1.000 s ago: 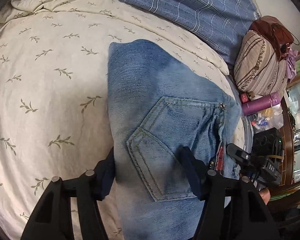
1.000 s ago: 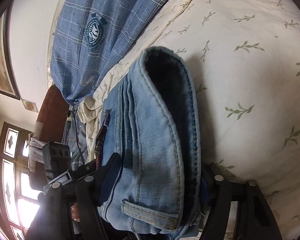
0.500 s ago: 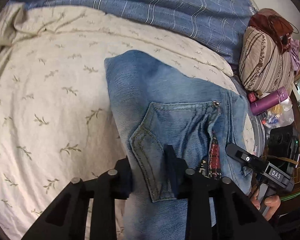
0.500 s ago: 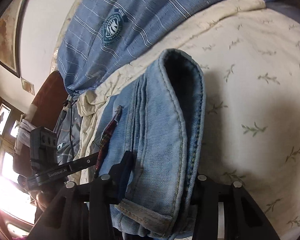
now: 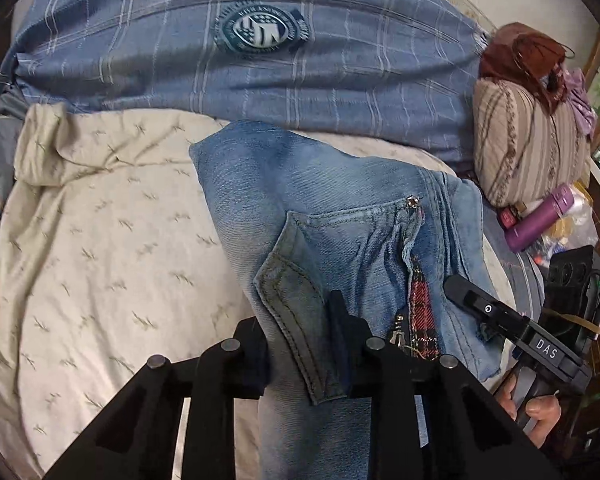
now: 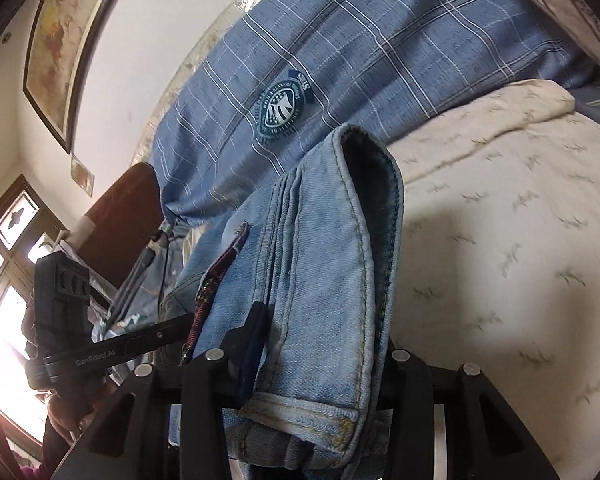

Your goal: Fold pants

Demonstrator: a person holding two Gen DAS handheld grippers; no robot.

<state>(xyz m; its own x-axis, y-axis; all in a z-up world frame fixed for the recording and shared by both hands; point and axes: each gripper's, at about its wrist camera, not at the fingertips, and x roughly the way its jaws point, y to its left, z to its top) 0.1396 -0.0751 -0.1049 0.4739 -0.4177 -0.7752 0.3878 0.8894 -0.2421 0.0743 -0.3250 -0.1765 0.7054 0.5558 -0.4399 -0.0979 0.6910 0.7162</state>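
The folded blue jeans (image 5: 312,200) are held up off the cream leaf-print bedsheet (image 5: 100,264), back pocket facing me. My left gripper (image 5: 300,344) is shut on the jeans at the pocket's lower corner. In the right wrist view my right gripper (image 6: 320,344) is shut on the jeans (image 6: 332,248) at the waistband fold, layers hanging between its fingers. The right gripper also shows in the left wrist view (image 5: 512,332) at the jeans' right edge. The left gripper also shows in the right wrist view (image 6: 112,354).
A blue plaid pillow (image 5: 260,52) with a round badge lies behind the jeans. A striped cushion (image 5: 528,140), a purple bottle (image 5: 540,220) and clutter sit at the right. A framed picture (image 6: 64,36) hangs on the wall, windows (image 6: 4,280) at left.
Both grippers closed onto the jeans and lifted them off the sheet, tilting up so the plaid pillow and wall came into view.
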